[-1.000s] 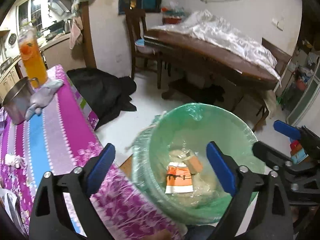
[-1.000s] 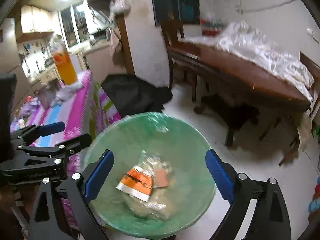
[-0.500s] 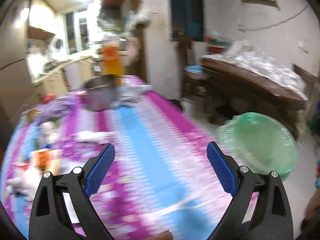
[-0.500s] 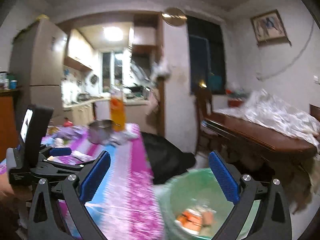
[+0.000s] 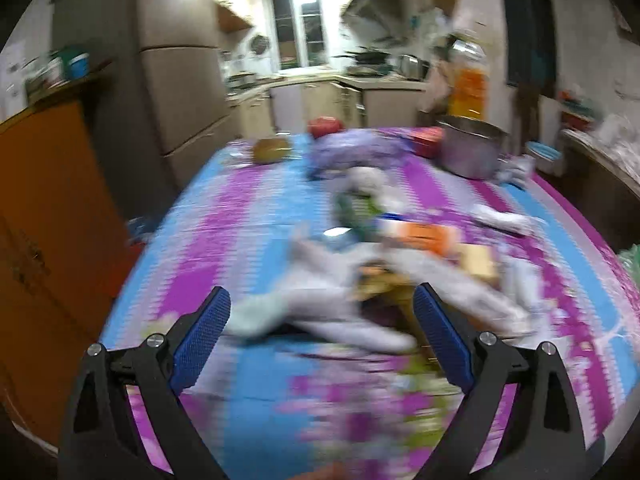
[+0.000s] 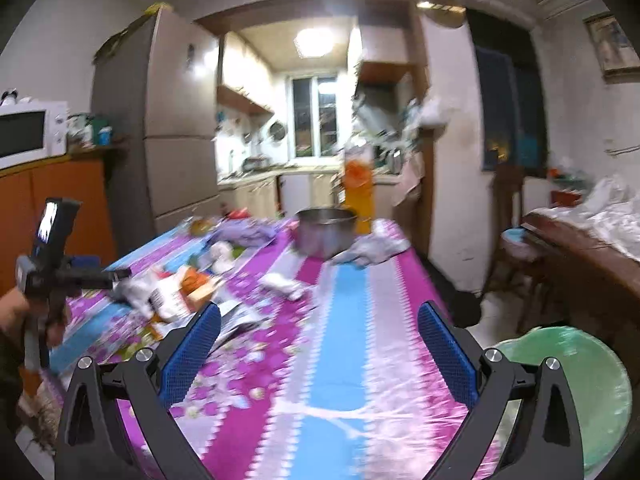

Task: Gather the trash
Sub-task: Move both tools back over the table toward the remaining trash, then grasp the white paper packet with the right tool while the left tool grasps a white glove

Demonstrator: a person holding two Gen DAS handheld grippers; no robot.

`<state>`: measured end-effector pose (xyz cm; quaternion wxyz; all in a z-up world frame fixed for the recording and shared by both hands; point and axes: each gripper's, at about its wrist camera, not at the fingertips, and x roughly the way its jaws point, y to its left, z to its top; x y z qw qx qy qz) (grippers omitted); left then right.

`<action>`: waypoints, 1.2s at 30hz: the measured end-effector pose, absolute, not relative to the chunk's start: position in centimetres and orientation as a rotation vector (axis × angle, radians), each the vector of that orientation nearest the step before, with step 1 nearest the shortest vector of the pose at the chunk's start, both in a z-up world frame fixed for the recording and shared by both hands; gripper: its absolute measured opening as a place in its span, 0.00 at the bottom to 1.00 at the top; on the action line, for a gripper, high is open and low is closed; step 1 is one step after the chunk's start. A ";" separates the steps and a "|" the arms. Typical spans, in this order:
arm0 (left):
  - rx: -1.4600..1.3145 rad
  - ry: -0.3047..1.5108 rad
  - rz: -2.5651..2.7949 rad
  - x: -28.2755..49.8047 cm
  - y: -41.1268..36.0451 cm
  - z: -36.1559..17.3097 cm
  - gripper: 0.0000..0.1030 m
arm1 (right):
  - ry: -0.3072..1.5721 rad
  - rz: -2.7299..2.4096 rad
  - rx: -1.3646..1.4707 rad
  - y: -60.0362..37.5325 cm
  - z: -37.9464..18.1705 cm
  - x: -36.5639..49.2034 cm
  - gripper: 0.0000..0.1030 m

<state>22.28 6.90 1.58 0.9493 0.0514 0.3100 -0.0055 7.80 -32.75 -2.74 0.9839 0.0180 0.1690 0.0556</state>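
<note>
A blurred heap of trash lies on the pink-and-blue tablecloth [image 5: 256, 220]: crumpled white paper [image 5: 320, 308], an orange-and-white wrapper [image 5: 420, 236] and a small tan box [image 5: 476, 260]. My left gripper [image 5: 320, 340] hovers just short of the heap. Its jaws are wide and closing slightly, and no pad touches the paper seen between them. My right gripper [image 6: 320, 356] is open over the table's near end with nothing in it. The green-lined bin [image 6: 580, 392] stands on the floor to its right. The left gripper [image 6: 96, 274] shows at the left of the right wrist view.
A steel pot [image 6: 324, 232], a tall orange drink bottle [image 6: 358, 196] and a purple cloth [image 5: 360, 148] sit at the table's far end. An orange cabinet [image 5: 48, 220] flanks the table's left side. A dark wooden table [image 6: 580, 248] stands to the right.
Both views have swung from looking down into the green bin to looking along the table. The left gripper now faces the trash heap, and the bin has slid to the right edge.
</note>
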 end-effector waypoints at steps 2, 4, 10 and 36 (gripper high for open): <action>0.076 0.618 -0.020 21.9 9.2 1.9 0.77 | 0.362 0.140 0.030 -31.5 -3.4 8.6 0.95; 0.092 0.610 -0.041 21.4 10.4 1.6 0.72 | 0.379 0.162 0.022 -30.5 -4.0 9.1 0.95; 0.055 0.640 -0.179 22.2 10.3 -0.3 0.54 | 0.413 0.210 -0.009 -28.0 -5.0 11.3 0.95; 0.057 0.646 -0.221 23.7 7.9 -1.6 0.08 | 0.629 0.506 -0.048 -22.9 -8.6 20.0 0.65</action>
